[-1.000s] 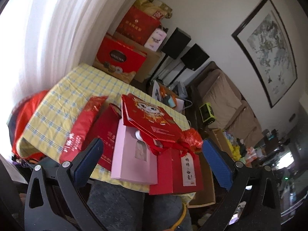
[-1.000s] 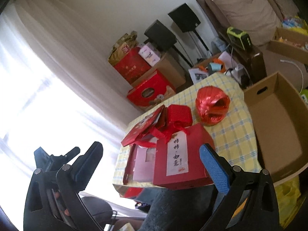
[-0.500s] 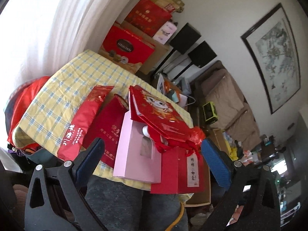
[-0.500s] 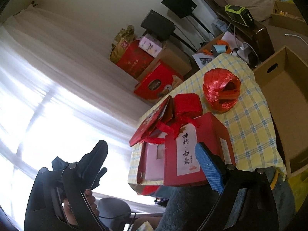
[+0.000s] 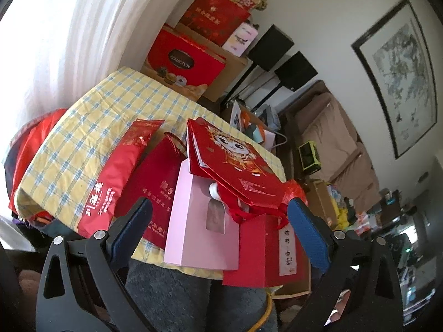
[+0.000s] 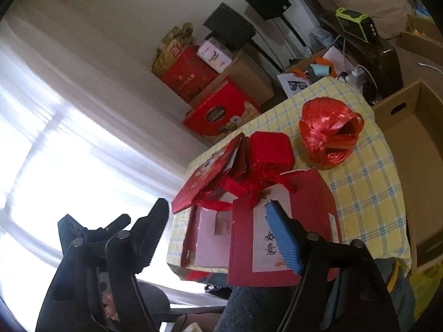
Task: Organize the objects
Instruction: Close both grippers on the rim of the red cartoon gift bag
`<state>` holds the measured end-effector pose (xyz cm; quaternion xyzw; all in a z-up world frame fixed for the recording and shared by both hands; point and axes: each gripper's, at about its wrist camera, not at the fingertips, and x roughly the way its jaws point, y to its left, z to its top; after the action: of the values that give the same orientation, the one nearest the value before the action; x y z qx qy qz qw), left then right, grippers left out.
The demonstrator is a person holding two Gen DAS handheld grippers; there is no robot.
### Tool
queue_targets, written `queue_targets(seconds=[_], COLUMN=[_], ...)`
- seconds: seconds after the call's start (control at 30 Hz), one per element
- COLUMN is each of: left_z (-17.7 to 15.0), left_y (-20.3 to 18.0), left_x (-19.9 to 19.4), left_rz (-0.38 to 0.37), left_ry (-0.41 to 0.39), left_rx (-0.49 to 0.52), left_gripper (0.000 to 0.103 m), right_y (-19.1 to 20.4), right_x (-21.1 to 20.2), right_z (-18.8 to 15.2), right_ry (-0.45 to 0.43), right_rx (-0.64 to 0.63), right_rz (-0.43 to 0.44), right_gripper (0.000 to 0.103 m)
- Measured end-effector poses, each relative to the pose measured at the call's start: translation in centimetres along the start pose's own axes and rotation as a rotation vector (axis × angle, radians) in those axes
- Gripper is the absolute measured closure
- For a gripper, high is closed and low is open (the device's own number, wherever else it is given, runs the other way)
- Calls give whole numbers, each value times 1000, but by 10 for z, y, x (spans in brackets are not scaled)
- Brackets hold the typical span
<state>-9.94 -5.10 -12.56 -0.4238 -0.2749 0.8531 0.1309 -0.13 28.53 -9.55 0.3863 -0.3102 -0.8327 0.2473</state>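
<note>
A pile of gift packaging lies on the yellow checked tablecloth (image 5: 91,116). It holds a red cartoon gift bag (image 5: 232,163), a pink box (image 5: 202,229), a red box with a white label (image 5: 263,251), a dark red bag (image 5: 157,182) and a long red packet (image 5: 110,177). My left gripper (image 5: 218,213) hangs open just before the pile's near edge, with nothing between its pads. My right gripper (image 6: 218,207) hovers in front of the labelled red box (image 6: 307,193); its jaws are closing on empty air. A red ribbon ball (image 6: 329,135) and a small red box (image 6: 271,149) sit farther back.
An open cardboard carton (image 6: 415,152) stands right of the table. Stacked red cartons (image 5: 185,61), black speakers (image 5: 282,58) and a brown sofa (image 5: 332,138) lie beyond. White curtains (image 5: 69,27) fill the left. A person's grey-clad legs (image 5: 171,298) are below the table edge.
Both grippers have sunk and come closer to the pile at the table's near edge. The right gripper's jaws have narrowed noticeably. The left jaws keep the same width.
</note>
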Motion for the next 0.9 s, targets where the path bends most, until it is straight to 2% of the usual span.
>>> queue_targets(seconds=[0.1,0.2,0.27,0.33,0.47,0.57,0.63,0.7,0.9], left_z=[1,0,-1,-1,3,5,6,7,12], left_y=[-3,-4,-8,-11,-9,-8,-7,-4,6], left_x=[8,15,16,16,21,22,23,25,37], left_rz=[17,26,79,102,69,100,121,111,83], left_ry=[15,31,14,0,26,18,15,27,56], left_rx=[22,30,64,88,64,74,85,68,25], left_gripper=[8,9,9,9,8,8,8,8,8], right_y=[2,9,17,23,34,40,40,37,20], right_x=[8,14,17,22,30,37,43,48,66], right_z=[-1,-2,-3,-4,-4,-5,-4,-2,7], right_ry=[10,3,-3,-8,-40,-40,-23,-4,83], right_rx=[-24,-83,-130,-171,-253,-311,-308,-292,-112], right_rz=[-18,-67,-96,-118,-171,-214,-203,-178,-50], right_gripper=[35,36,36,36,36,36,36,36,33])
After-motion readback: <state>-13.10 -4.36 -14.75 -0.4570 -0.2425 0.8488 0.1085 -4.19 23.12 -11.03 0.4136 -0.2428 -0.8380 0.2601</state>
